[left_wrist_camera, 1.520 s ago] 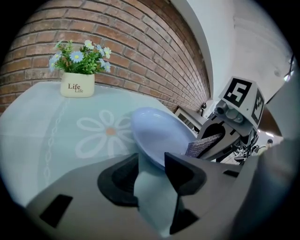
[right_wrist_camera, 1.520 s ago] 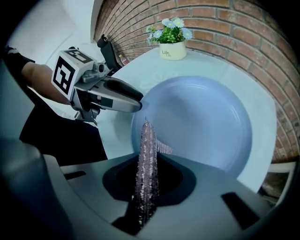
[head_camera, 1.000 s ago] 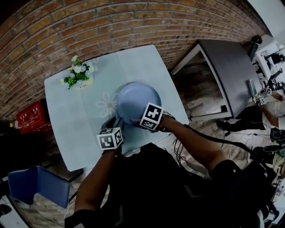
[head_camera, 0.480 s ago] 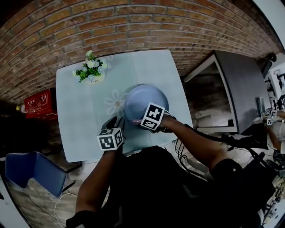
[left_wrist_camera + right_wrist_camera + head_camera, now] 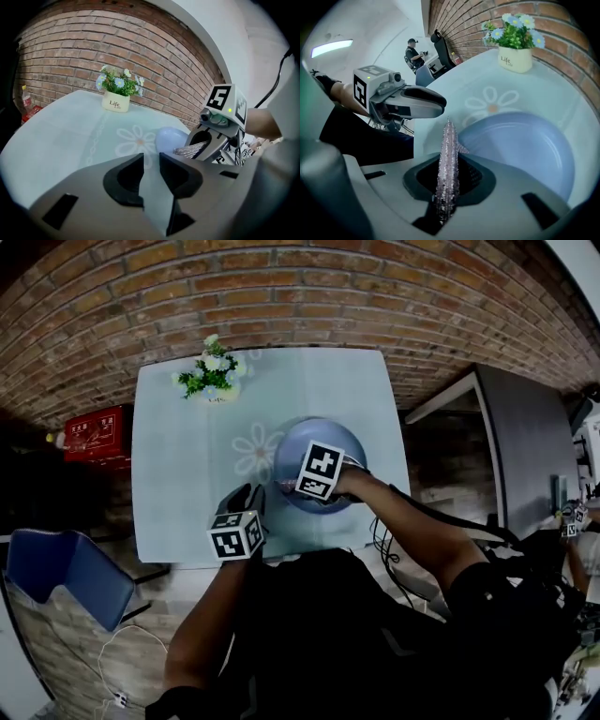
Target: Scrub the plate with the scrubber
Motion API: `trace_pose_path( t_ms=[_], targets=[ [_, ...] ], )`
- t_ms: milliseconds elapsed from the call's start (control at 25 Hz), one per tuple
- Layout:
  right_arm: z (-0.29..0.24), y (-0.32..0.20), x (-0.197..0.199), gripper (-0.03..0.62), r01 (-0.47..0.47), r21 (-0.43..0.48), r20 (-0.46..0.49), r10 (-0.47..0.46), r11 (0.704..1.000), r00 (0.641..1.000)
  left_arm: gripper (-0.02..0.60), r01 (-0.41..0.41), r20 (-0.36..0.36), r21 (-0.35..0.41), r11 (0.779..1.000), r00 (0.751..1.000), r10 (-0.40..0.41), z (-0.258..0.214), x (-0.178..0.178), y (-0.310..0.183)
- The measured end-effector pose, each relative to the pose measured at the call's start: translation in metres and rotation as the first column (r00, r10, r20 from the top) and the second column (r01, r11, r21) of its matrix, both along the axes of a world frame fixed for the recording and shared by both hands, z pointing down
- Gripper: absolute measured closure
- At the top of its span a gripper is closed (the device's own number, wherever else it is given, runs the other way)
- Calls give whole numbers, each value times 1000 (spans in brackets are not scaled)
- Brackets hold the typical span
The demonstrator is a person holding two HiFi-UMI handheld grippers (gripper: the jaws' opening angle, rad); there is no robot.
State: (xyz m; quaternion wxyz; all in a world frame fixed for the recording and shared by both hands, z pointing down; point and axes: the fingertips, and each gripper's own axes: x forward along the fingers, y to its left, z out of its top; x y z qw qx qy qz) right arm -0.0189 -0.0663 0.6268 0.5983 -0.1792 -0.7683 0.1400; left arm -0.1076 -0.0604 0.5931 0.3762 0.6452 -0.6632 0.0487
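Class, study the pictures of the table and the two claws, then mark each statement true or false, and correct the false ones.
1. The right claw holds the scrubber. True: the right claw is shut on the silvery scrubber.
2. The left claw grips the plate. False: the left claw has just been closing, but its jaws stand apart with nothing between them, short of the plate.
3. The flower pot stands on the plate. False: the flower pot stands on the table near the brick wall, apart from the plate.
4. The plate is blue. True.
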Motion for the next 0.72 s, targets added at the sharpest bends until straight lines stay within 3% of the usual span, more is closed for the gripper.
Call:
trace_pose_path(
  t_ms=[480, 720],
  targets=[
    [-2, -15, -13, 530, 108, -59, -30, -110, 992, 993, 483, 26, 39, 36, 999, 999, -27, -8, 1, 12],
    [-1, -33, -23, 530, 114, -70, -21, -116, 991, 993, 483, 60, 46, 41, 997, 997, -62, -12, -1, 19]
  ],
)
